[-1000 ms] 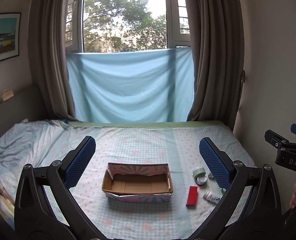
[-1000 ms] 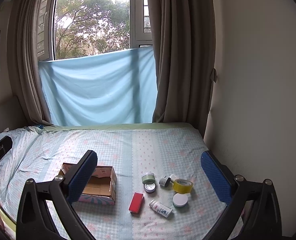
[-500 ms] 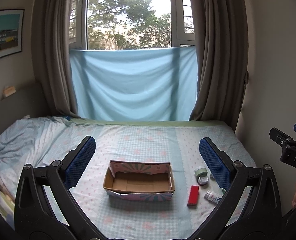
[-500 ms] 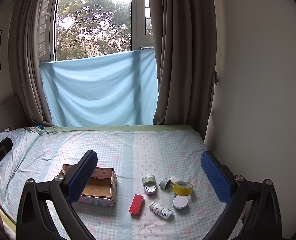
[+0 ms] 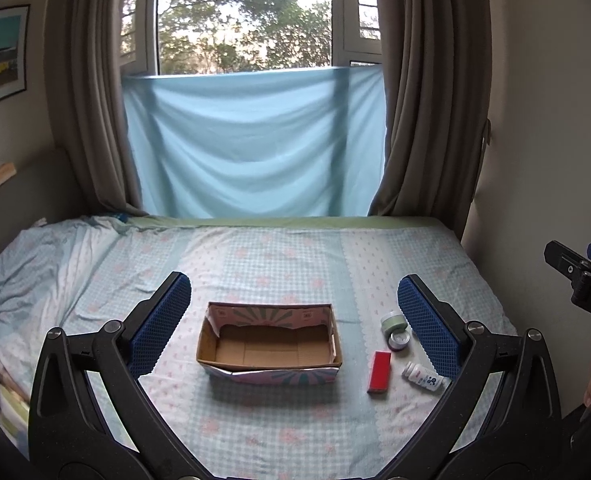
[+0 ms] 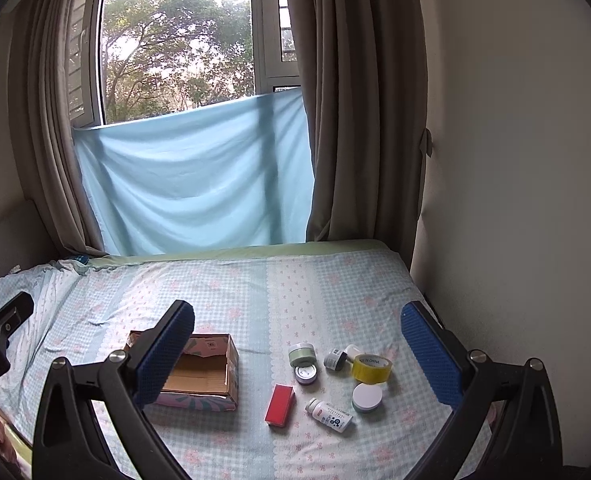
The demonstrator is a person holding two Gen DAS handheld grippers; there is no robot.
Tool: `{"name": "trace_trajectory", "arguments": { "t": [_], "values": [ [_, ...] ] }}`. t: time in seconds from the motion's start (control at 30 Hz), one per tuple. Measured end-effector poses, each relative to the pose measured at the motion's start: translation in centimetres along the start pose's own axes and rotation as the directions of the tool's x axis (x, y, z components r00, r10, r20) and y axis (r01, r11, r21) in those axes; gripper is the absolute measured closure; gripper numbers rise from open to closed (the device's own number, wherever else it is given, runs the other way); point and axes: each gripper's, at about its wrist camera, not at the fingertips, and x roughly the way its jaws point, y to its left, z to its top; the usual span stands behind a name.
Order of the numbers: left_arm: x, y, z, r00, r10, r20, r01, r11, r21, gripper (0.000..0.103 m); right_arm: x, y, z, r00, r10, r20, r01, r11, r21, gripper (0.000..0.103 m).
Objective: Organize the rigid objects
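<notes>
Currently both tongs are hanging wide apart and gripping nothing: left tongs (image 5: 293, 316) are framing the cardboard box (image 5: 269, 340), right tongs (image 6: 297, 344) are framing the loose items. Box is sitting empty on the bed (image 6: 255, 280), toward its near edge. Beside it, toward the wall-side edge, are lying a red box (image 6: 279, 405), a white pill bottle (image 6: 329, 415) on its side, a green jar (image 6: 302, 353), a purple-rimmed tin (image 6: 306, 373), a yellow tape roll (image 6: 371, 368) and a white-lidded jar (image 6: 367, 397). Judgement: all light and stiff; bottle may roll, so pinching across its body; red box across its narrow sides.
</notes>
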Motion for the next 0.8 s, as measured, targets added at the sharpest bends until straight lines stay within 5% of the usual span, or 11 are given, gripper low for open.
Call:
{"name": "trace_trajectory", "arguments": {
  "t": [0.17,0.3,0.5,0.8],
  "values": [
    [5.6,-3.0,-1.8,0.991,-0.05,-0.127,0.055,0.998,0.033,0.0,3.5,-3.2,-1.0,0.995,-0.072,-0.064,0.075,0.996,0.041,0.0],
    [11.3,-6.4,-4.3,0.961,-0.086,-0.264,0.097,0.995,0.03,0.0,7.8,-6.9,-2.7,0.985,-0.083,-0.151,0.097,0.991,0.087,0.0],
    [20.5,-12.2,-10.1,0.89,-0.098,-0.445,0.138,0.989,0.058,0.001,16.0,-12.6,-6.3,0.952,-0.102,-0.288,0.145,0.98,0.133,0.0],
    [33.7,-19.2,-19.6,0.771,-0.024,-0.636,0.157,0.976,0.154,0.001,29.2,-17.2,-12.7,0.892,-0.073,-0.446,0.156,0.976,0.154,0.0]
  ]
}}
